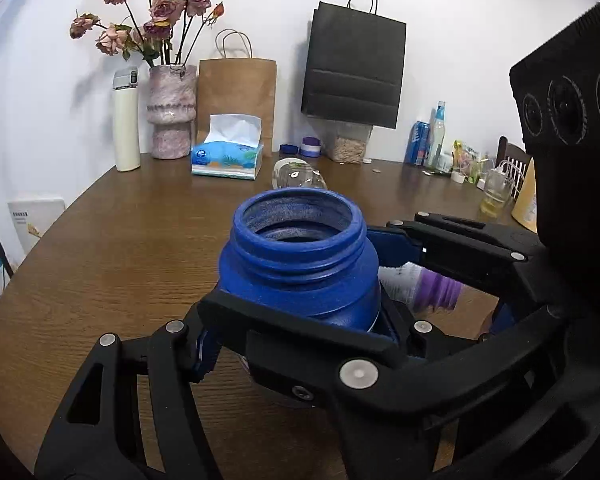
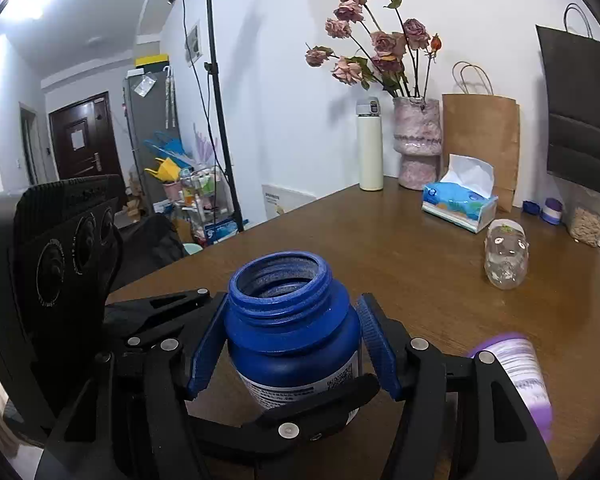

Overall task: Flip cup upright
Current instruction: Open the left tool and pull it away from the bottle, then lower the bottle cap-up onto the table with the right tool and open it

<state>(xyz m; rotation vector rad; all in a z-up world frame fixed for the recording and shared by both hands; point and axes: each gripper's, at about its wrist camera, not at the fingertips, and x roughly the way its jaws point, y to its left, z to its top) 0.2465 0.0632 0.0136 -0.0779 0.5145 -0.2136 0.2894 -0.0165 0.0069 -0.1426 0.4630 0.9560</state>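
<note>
Standing mouth-up on brown wooden table [image 2: 440, 280]: blue jar [image 2: 292, 328].

Blue jar [image 1: 300, 264] upright on the brown table [image 1: 120, 264], mouth open. Left gripper [image 1: 296, 312] closed around its body below the shoulder. Right gripper [image 1: 460, 248] just beside, blue pad near the jar. Clear bottle [image 1: 298, 176] lying behind; tissue box [image 1: 228, 156] farther back.

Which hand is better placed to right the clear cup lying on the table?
Right, probably: its tongs stand open around the upright jar, free to withdraw, and the cup lies toward their outer side.
</note>
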